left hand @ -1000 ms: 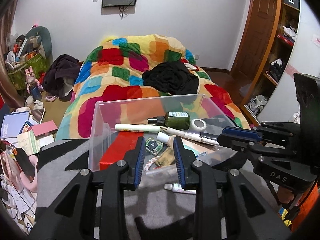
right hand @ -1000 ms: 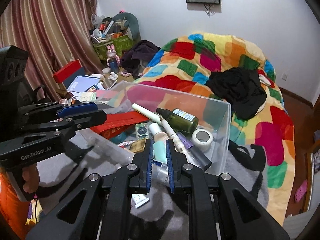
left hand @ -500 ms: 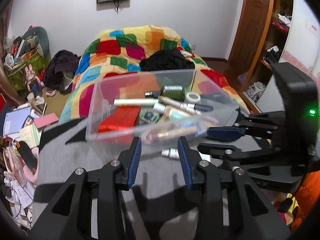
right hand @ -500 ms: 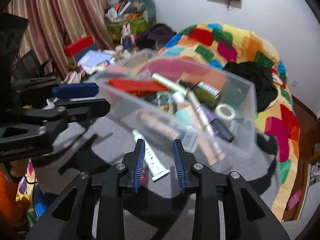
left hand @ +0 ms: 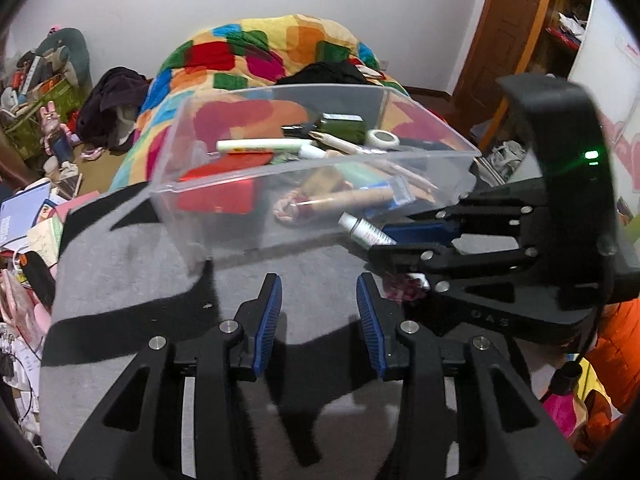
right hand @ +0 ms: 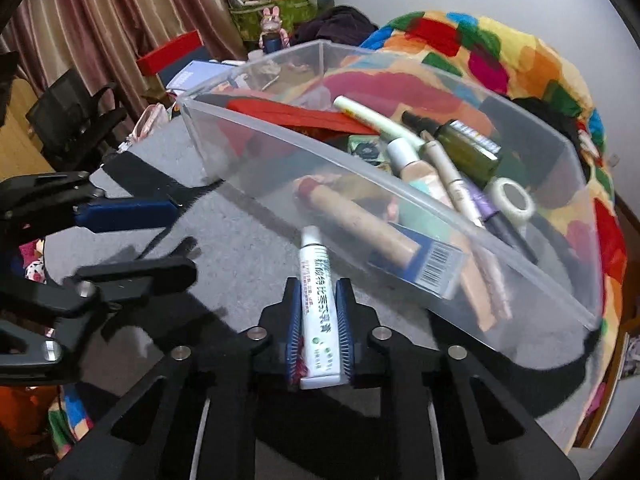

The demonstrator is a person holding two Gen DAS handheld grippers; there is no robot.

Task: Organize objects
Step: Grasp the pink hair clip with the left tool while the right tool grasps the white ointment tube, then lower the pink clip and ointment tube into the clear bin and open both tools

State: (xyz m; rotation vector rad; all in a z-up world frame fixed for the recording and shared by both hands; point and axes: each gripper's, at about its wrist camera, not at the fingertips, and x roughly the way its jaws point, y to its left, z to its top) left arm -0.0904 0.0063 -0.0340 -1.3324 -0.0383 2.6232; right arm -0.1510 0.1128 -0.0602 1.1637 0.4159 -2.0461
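A white tube (right hand: 316, 292) with green print lies on the grey blanket just in front of a clear plastic box (right hand: 320, 152). My right gripper (right hand: 319, 286) has its jaws closing on the tube, and both blue pads touch its sides. From the left wrist view the right gripper (left hand: 380, 242) reaches in from the right, with the tube (left hand: 364, 232) poking out of it. My left gripper (left hand: 319, 292) hovers over bare blanket, jaws opening and nothing between them. The box (left hand: 312, 164) holds a red pouch (left hand: 224, 196), a green bottle (right hand: 468, 152), a tape roll (right hand: 512, 200) and several tubes.
The grey blanket (left hand: 140, 264) covers the surface under the box. Behind it lies a bed with a colourful patchwork quilt (left hand: 272, 48). Books and clutter (left hand: 28, 216) crowd the floor on the left. A wooden door (left hand: 504, 40) stands at the right.
Both grippers have sunk toward the blanket in front of the box. The right jaws opened, then closed around the white tube. The left jaws have spread wider.
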